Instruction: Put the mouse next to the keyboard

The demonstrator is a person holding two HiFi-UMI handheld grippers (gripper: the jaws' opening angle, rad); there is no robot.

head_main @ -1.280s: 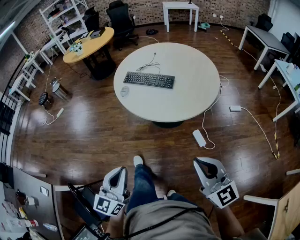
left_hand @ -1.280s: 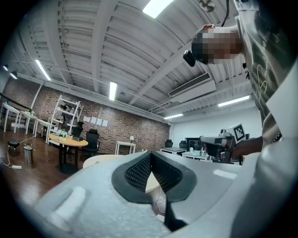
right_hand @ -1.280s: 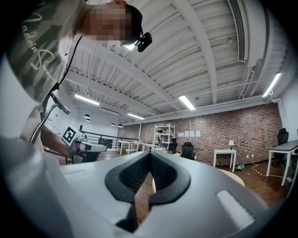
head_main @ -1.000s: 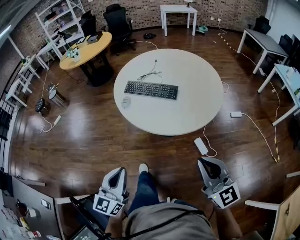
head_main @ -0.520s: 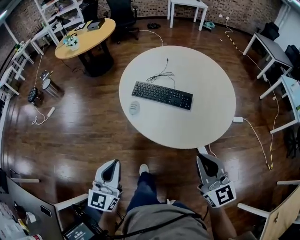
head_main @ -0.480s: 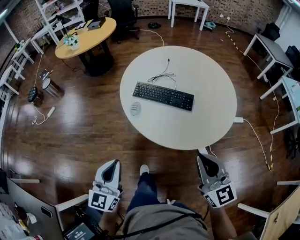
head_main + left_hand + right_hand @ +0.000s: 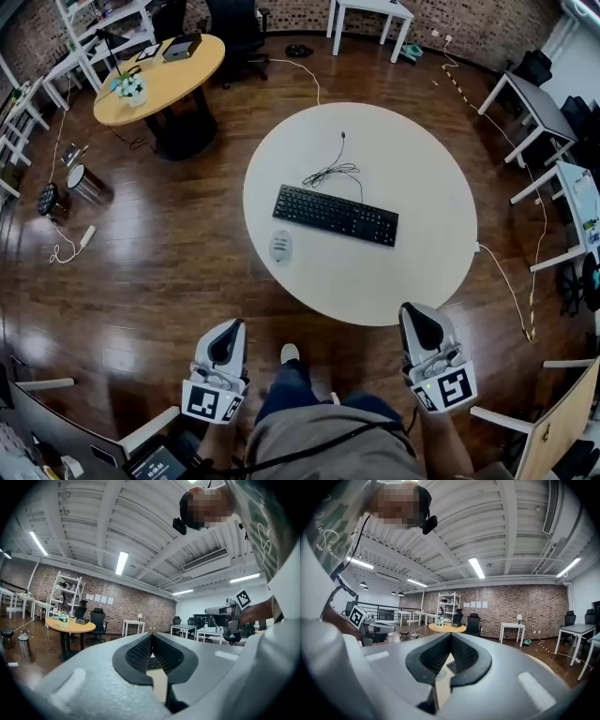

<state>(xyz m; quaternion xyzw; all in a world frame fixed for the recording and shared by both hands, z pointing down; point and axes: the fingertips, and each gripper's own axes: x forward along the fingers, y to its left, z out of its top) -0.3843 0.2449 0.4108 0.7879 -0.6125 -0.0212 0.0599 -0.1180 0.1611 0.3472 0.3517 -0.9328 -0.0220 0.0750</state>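
The grey mouse [image 7: 280, 247] lies on the round white table [image 7: 412, 262], near its left edge. It sits just beside the left end of the black keyboard [image 7: 336, 214] but apart from it. The keyboard's cable [image 7: 330, 172] lies coiled behind. At the table's near side, above the dark wood floor [image 7: 159, 272], the left gripper [image 7: 228, 330] and right gripper [image 7: 418, 317] each have their jaws pressed together on nothing. A yellow round table [image 7: 159, 80], an office chair [image 7: 239, 23] and a brick wall [image 7: 469, 23] stand beyond.

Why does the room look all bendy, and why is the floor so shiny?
Head view: the wide lens bends the edges, and the wood floor glares with lamp light. Gripper views: round dark borders, ceiling lights bright.
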